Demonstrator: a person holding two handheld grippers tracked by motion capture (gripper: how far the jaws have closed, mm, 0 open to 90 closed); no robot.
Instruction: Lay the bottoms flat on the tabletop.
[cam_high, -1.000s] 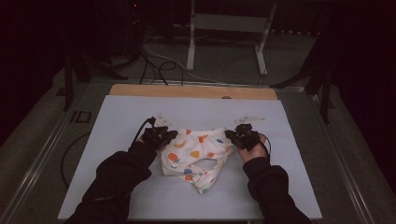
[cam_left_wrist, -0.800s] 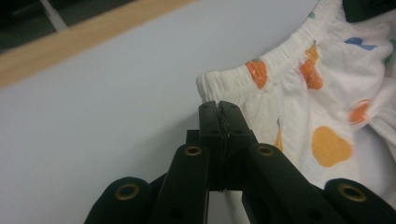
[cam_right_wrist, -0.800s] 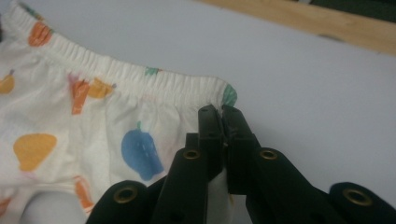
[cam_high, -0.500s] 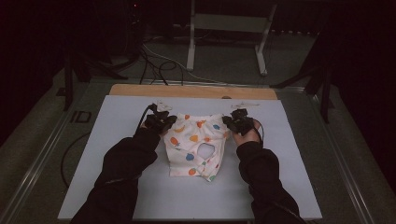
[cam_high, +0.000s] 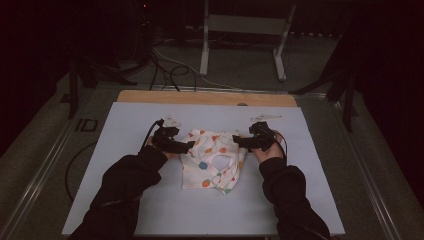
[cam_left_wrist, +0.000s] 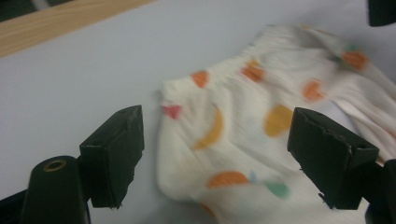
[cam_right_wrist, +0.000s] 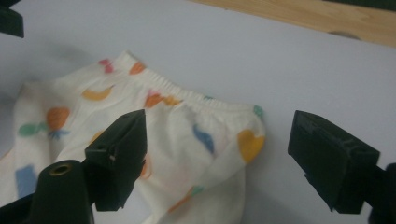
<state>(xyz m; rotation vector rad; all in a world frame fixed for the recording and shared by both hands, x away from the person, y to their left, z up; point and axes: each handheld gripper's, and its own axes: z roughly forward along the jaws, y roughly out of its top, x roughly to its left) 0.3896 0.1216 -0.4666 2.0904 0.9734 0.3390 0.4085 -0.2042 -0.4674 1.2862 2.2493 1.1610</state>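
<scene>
Both grippers just let go of small patterned garment, waistband corners laid flat.

Near: dark-sleeved forearms come in from the bottom of the high view. Cream cotton child's shorts with orange, yellow and blue prints (cam_high: 212, 161) lie mid-table on the pale grey table mat (cam_high: 125, 200), waistband away from the person, lower part bunched and folded toward them. Left gripper (cam_high: 186, 146) at waistband's left corner, right gripper (cam_high: 239, 143) at the right corner; jaws of both have just been opening and stand wide, cloth lying under the gap, pads not pressing it. Judged: spreading top edge done; lower half looks unsmoothed, folding probably left. Far: light wooden table edge strip (cam_high: 200, 98), white metal stand legs (cam_high: 245, 30) on the floor.
</scene>
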